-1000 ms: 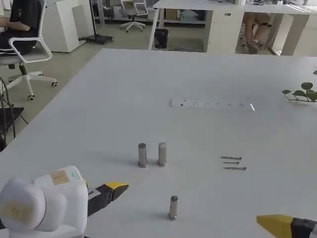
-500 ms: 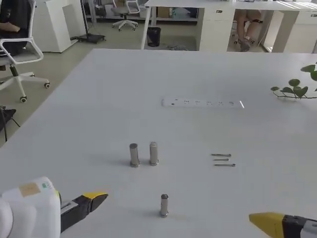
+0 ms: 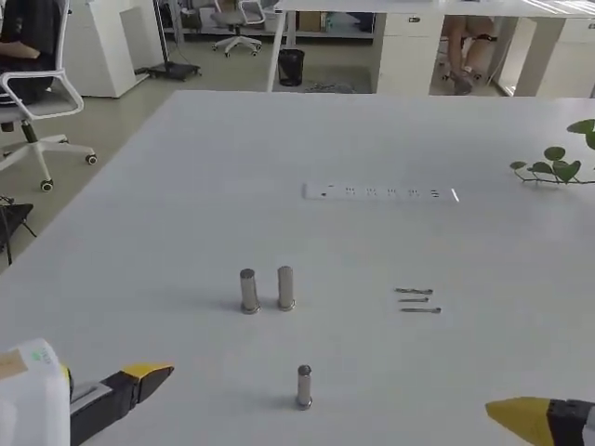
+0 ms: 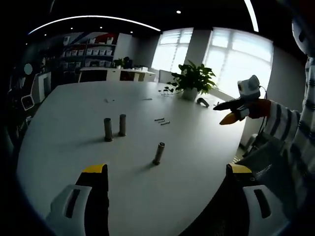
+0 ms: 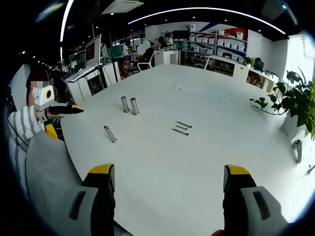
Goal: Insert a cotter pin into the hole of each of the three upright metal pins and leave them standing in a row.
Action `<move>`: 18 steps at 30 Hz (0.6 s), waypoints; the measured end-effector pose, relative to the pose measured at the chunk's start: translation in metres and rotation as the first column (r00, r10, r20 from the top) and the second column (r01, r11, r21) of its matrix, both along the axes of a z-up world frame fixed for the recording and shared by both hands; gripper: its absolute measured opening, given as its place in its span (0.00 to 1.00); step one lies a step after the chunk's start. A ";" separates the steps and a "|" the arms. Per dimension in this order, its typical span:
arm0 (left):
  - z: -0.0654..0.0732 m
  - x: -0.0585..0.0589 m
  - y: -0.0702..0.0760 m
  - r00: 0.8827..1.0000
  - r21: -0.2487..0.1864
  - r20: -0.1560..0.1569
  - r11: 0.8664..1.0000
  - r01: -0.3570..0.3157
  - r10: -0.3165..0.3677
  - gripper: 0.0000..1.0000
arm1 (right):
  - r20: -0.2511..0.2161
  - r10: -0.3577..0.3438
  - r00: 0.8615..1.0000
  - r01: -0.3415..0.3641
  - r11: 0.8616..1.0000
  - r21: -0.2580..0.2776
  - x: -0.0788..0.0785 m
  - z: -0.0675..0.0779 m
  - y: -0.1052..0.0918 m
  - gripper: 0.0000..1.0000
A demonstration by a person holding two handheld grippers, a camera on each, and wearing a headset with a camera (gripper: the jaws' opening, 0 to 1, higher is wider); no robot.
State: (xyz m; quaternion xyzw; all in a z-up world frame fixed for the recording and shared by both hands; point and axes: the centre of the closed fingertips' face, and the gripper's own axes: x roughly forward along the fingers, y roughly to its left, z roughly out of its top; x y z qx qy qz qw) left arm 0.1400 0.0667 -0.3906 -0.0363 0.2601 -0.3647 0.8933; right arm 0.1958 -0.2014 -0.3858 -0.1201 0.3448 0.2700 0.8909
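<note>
Left gripper (image 4: 167, 169): I find it left of the lone pin (image 3: 304, 386), jaws spread wide, holding and touching nothing. Paired pins (image 3: 267, 289): upright, side by side, beyond the lone pin and slightly left. They stand apart from it, so there is no row of three yet. Cotter pins (image 3: 414, 300): three lie loose on the table (image 3: 372, 139), beyond and right of the lone pin. I see none inserted and judge the task not begun. Right gripper (image 5: 169, 169): right of the lone pin, jaws wide apart, empty.
</note>
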 end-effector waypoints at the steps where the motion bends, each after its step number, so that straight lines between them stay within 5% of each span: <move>1: 0.000 -0.001 0.000 1.000 0.004 -0.002 1.000 0.000 0.000 0.99 | -0.008 0.019 1.000 -0.019 0.999 -0.028 0.002 -0.004 -0.002 0.90; 3: -0.001 -0.001 0.001 1.000 0.012 -0.003 1.000 -0.003 0.003 0.99 | -0.030 0.057 0.998 -0.059 0.997 -0.046 0.003 -0.008 -0.001 0.89; 5: -0.001 -0.001 0.003 1.000 0.015 -0.003 1.000 -0.010 0.010 0.99 | -0.049 0.085 0.995 -0.083 0.996 0.032 0.005 -0.007 0.009 0.89; 7: -0.001 -0.001 0.003 1.000 0.011 -0.005 1.000 -0.014 0.014 0.99 | -0.029 0.088 0.996 -0.086 0.995 0.054 0.013 -0.002 0.010 0.89; 13: -0.001 -0.001 0.004 1.000 0.018 -0.005 0.999 -0.028 0.028 0.99 | -0.010 0.172 0.985 -0.173 0.983 -0.057 0.035 0.000 0.004 0.84; 18: -0.005 -0.002 0.004 0.999 0.014 -0.010 0.999 -0.045 0.045 0.99 | -0.028 0.258 0.966 -0.260 0.954 -0.152 0.052 -0.010 0.003 0.74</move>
